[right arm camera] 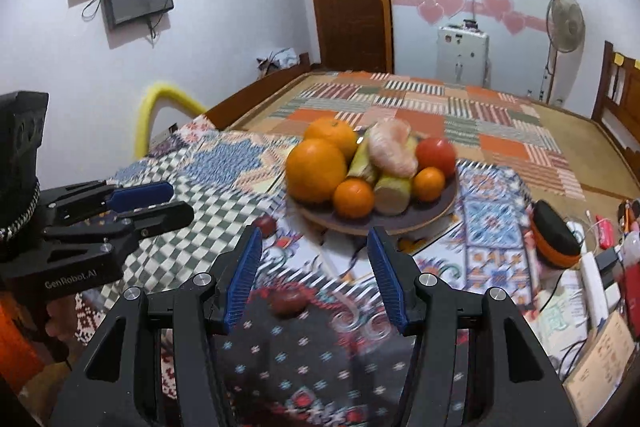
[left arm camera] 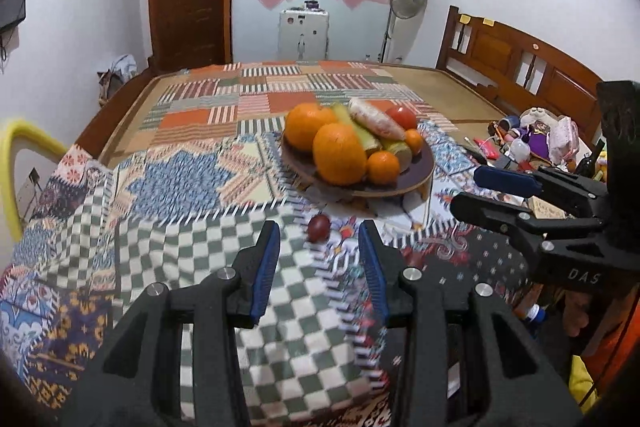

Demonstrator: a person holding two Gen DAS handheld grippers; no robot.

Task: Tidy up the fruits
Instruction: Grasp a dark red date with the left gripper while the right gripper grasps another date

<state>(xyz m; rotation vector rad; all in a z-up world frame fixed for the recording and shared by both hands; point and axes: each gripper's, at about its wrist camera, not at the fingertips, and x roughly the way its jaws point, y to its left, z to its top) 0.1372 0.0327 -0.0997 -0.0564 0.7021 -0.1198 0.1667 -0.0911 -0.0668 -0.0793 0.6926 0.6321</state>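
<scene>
Patterned cloth, plate heaped with oranges, tomato

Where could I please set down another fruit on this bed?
Free: the checkered cloth left of the plate, and the patchwork mat behind it. Crowded: the heaped plate, and the clutter to its right by the headboard.

a plate sits on the patchwork cloth on the bed, with fruit piled on it. two big oranges lie at its 9 o'clock side, two small oranges at 6 o'clock, a tomato at 3 o'clock. two little fruits lie on the cloth in front of the plate, near 7 o'clock. a fan stands behind the bed at 2 o'clock.
</scene>
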